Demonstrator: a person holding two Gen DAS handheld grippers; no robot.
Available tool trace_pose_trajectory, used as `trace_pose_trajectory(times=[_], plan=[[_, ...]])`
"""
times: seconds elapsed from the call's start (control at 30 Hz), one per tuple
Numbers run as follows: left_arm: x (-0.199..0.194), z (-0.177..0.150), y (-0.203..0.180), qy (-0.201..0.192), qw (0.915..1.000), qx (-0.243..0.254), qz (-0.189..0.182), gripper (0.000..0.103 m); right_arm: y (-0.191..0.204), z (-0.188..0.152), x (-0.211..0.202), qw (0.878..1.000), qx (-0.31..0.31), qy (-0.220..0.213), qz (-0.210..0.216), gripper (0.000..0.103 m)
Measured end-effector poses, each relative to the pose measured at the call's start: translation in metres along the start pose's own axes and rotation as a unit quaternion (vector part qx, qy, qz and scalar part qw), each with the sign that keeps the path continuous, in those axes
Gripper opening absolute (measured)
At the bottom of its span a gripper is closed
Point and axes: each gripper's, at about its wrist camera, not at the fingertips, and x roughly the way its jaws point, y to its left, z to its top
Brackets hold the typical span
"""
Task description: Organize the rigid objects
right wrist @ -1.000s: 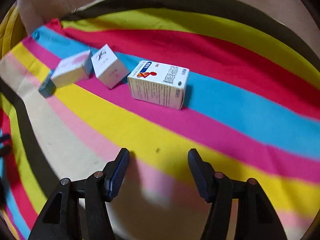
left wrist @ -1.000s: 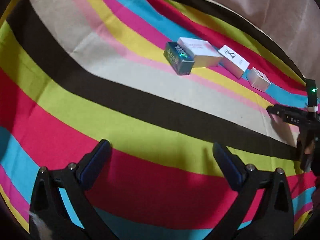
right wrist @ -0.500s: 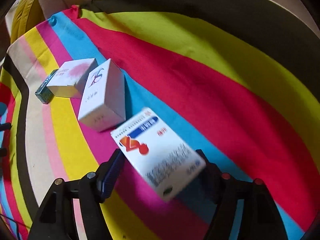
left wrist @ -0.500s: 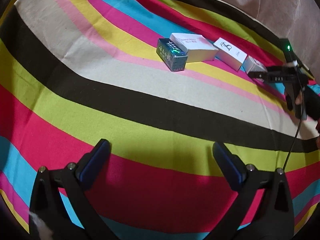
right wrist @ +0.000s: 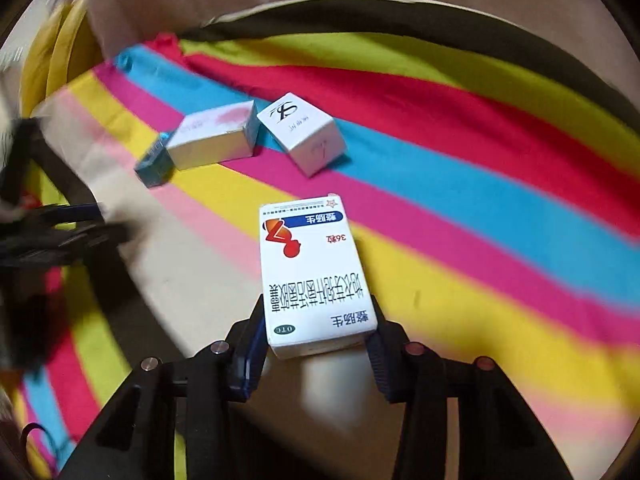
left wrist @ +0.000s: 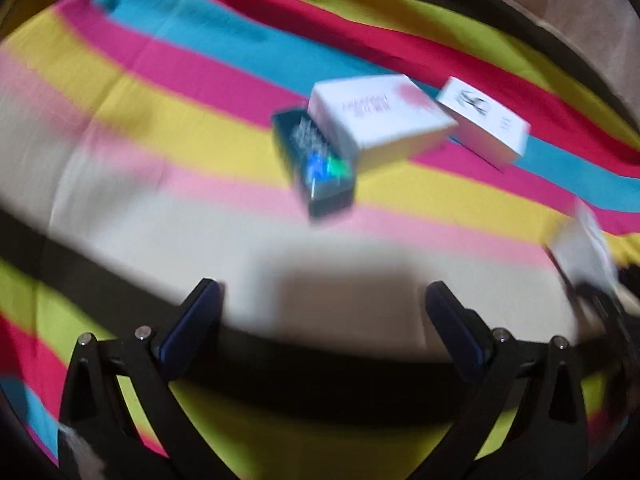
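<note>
White medicine box [right wrist: 314,280] between closing right gripper [right wrist: 316,344] pads; left gripper [left wrist: 324,320] wide, empty.

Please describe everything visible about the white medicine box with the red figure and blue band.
The white cardboard medicine box with a red figure and blue band sits between the pads of the right gripper, whose jaws are closing on its near end. Its printed face points up, text upside down to the camera. It looks intact and closed, extending forward over the striped cloth.

Striped cloth [right wrist: 480,208] over beige bedding [right wrist: 240,0]
</note>
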Motion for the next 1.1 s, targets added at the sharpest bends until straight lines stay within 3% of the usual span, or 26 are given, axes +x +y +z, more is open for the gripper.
trace_pose_trajectory(times=[0.07, 0.13, 0.17, 0.2, 0.27, 0.3, 0.43, 0.57, 0.77, 0.83, 0.87, 0.9, 1.1], plan=[[0.012, 0.018, -0.005, 0.000, 0.9999, 0.007, 0.011, 0.103, 0.004, -0.013, -0.010, 1.000, 0.027, -0.009, -0.008, 0.045], [0.021, 0.035, -0.005, -0.008, 0.9988, 0.008, 0.047, 0.103, 0.006, -0.016, -0.013, 0.999, 0.033, -0.008, -0.018, 0.046], [0.025, 0.042, -0.003, -0.010, 0.9982, 0.006, 0.058, 0.099, 0.005, -0.019, -0.015, 0.999, 0.040, -0.009, -0.018, 0.046], [0.028, 0.048, 0.002, -0.013, 0.9989, 0.005, 0.045, 0.092, 0.002, -0.021, -0.018, 0.999, 0.044, -0.009, -0.016, 0.046], [0.024, 0.051, 0.010, -0.012, 0.9999, 0.006, -0.002, 0.038, 0.004, -0.025, -0.021, 0.999, 0.041, -0.007, -0.016, 0.046], [0.019, 0.048, 0.013, -0.006, 0.9999, 0.013, 0.003, 0.036, 0.005, -0.022, -0.019, 0.999, 0.041, -0.006, -0.015, 0.047], [-0.016, 0.004, 0.027, -0.019, 0.9978, 0.029, -0.057, 0.035, 0.015, -0.011, -0.008, 0.999, 0.044, -0.008, -0.004, 0.057], [-0.039, -0.040, 0.031, -0.020, 0.9969, 0.049, -0.059, 0.035, 0.024, -0.006, -0.001, 0.999, 0.034, -0.009, -0.012, 0.071], [-0.031, -0.032, 0.031, -0.030, 0.9976, 0.054, -0.030, 0.038, 0.031, -0.003, 0.005, 0.999, 0.016, -0.001, -0.030, 0.075], [-0.028, -0.030, 0.027, -0.038, 0.9978, 0.048, -0.024, 0.038, 0.032, -0.002, 0.006, 0.999, 0.015, 0.002, -0.037, 0.069], [-0.030, -0.030, 0.027, -0.043, 0.9978, 0.046, -0.021, 0.038, 0.033, -0.002, 0.007, 0.999, 0.011, 0.001, -0.051, 0.049], [-0.031, -0.030, 0.025, -0.045, 0.9976, 0.049, -0.016, 0.038, 0.033, -0.002, 0.006, 0.997, 0.007, -0.002, -0.072, 0.042], [-0.030, -0.026, 0.022, -0.051, 0.9975, 0.048, -0.013, 0.036, 0.037, -0.003, 0.009, 0.996, 0.001, -0.012, -0.086, 0.042]])
